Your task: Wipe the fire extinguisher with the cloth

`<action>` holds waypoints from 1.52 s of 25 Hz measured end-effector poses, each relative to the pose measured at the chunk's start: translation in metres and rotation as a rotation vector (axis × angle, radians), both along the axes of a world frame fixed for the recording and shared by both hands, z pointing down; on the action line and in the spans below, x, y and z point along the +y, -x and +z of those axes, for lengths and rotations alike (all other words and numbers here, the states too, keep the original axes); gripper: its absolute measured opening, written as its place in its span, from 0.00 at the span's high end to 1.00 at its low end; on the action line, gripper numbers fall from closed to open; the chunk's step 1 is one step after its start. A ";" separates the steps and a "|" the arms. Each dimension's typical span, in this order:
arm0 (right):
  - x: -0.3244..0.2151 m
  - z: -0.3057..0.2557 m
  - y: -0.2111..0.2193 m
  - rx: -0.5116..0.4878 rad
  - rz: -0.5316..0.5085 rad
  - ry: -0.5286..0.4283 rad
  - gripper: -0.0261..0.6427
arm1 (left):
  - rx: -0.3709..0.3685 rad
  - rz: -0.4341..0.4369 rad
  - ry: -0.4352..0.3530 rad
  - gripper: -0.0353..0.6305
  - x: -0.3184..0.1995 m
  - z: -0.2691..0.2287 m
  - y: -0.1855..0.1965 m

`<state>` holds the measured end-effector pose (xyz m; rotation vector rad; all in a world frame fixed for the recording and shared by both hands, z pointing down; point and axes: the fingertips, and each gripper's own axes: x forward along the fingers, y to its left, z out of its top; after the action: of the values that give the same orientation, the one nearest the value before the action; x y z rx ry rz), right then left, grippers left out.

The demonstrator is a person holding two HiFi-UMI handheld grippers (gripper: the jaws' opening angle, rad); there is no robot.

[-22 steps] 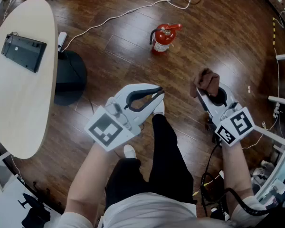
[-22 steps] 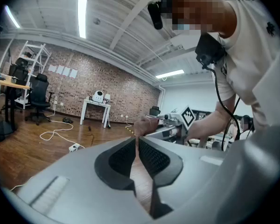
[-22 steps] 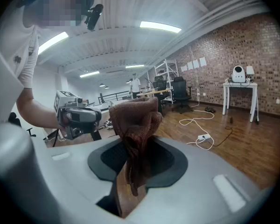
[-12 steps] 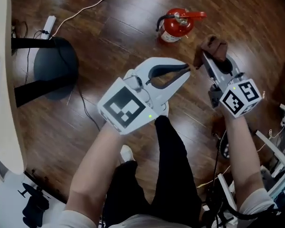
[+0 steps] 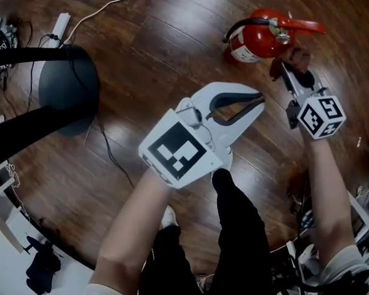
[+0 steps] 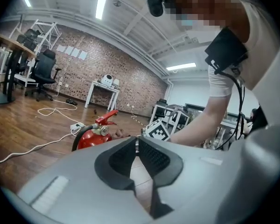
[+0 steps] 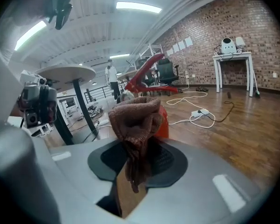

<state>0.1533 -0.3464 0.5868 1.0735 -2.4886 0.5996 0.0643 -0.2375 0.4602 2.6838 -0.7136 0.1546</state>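
- Holding the brown cloth pinched in my right hand-held gripper. A bunched wad stands proud of the tips and a tail hangs down between the jaws.
- My left hand-held gripper is pressed together at the tips, with nothing between them.
- The fire extinguisher stands on the wooden floor, just beyond the cloth. I cannot tell whether the two touch.
- Assessment: I judge this to be the approach, with wiping not yet begun.
- Recommendation: lead with the wad, not the jaw tips. Lay it lightly on the red body and stroke along the side, below the lever and hose.
- Risk: the cylinder stands free, so hard sideways pressure may tip it. The left one could steady the neck.
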 end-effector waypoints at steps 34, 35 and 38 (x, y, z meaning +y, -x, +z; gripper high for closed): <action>0.037 -0.031 0.058 -0.066 -0.028 0.069 0.80 | 0.017 -0.022 0.058 0.92 -0.002 0.024 0.012; 0.033 -0.025 0.060 -0.067 -0.022 0.082 0.80 | 0.021 -0.026 0.058 0.92 -0.003 0.023 0.012; 0.027 0.002 0.064 -0.054 -0.011 0.115 0.80 | 0.028 -0.025 0.056 0.92 -0.003 0.023 0.013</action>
<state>0.0894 -0.3196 0.5885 1.0131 -2.4701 0.7685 0.0510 -0.2410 0.4830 2.6178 -0.7233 0.1284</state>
